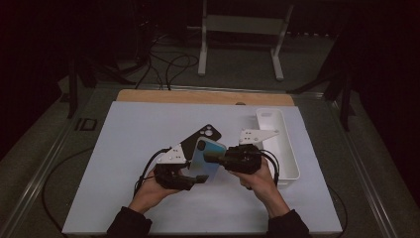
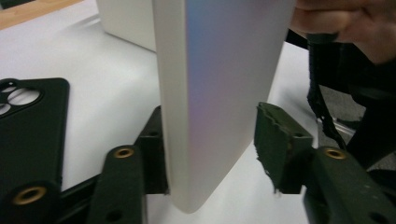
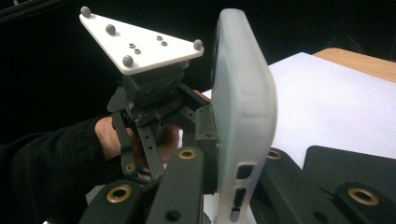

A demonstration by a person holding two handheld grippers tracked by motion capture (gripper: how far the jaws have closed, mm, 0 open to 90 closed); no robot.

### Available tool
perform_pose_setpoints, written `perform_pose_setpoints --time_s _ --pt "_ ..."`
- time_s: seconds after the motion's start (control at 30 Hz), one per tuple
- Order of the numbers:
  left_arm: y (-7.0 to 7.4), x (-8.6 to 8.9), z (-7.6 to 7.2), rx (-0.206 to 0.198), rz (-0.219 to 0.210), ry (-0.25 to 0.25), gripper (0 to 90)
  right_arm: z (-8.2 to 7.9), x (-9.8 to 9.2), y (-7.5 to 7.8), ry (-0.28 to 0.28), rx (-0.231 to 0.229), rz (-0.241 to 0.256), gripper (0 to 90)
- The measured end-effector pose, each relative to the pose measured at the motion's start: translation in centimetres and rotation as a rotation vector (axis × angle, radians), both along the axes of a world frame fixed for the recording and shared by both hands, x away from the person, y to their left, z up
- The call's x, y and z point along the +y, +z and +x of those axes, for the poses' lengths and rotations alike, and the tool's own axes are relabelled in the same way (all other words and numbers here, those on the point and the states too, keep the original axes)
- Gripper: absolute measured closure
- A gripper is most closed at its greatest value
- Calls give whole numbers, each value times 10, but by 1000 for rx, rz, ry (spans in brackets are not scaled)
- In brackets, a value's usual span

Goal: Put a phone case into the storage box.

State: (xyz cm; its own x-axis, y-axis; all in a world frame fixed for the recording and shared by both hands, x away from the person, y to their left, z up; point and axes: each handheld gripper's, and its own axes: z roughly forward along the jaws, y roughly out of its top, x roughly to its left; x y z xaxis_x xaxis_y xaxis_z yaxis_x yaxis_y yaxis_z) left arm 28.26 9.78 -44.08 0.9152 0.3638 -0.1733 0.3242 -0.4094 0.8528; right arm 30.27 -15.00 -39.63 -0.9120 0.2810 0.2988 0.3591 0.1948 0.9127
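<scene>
A pale blue phone (image 1: 207, 159) in a frosted case is held on edge above the white mat between both grippers. My right gripper (image 1: 212, 157) is shut on it; in the right gripper view its jaws clamp the case's side (image 3: 243, 116) near the buttons. My left gripper (image 1: 198, 178) is open around the phone's lower end: in the left gripper view one pad (image 2: 154, 154) touches the phone (image 2: 224, 93), while the other pad (image 2: 280, 144) stands apart from it. A black phone case (image 1: 200, 135) lies flat on the mat just behind.
A white tray (image 1: 289, 148) stands on the mat to the right of my right hand. The white mat (image 1: 124, 148) has a wooden table edge (image 1: 198, 96) behind it. Cables trail from both grippers.
</scene>
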Motion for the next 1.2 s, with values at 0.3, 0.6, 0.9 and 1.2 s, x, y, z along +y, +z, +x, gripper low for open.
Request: perform_pose_setpoints --time_s 0.3,0.6,0.9,1.2 --pt "-4 0 2 12 6 -32 747 -1 -1 1 -36 -51 -56 606" --pt "-2 -3 -1 -28 32 -6 806 -2 8 -2 -80 -68 -100 343" --pt "-2 3 2 -26 33 46 807 -2 7 -2 -140 -64 -135 243" --pt "-4 4 4 -36 48 120 807 -1 6 -2 -193 -47 -157 197"
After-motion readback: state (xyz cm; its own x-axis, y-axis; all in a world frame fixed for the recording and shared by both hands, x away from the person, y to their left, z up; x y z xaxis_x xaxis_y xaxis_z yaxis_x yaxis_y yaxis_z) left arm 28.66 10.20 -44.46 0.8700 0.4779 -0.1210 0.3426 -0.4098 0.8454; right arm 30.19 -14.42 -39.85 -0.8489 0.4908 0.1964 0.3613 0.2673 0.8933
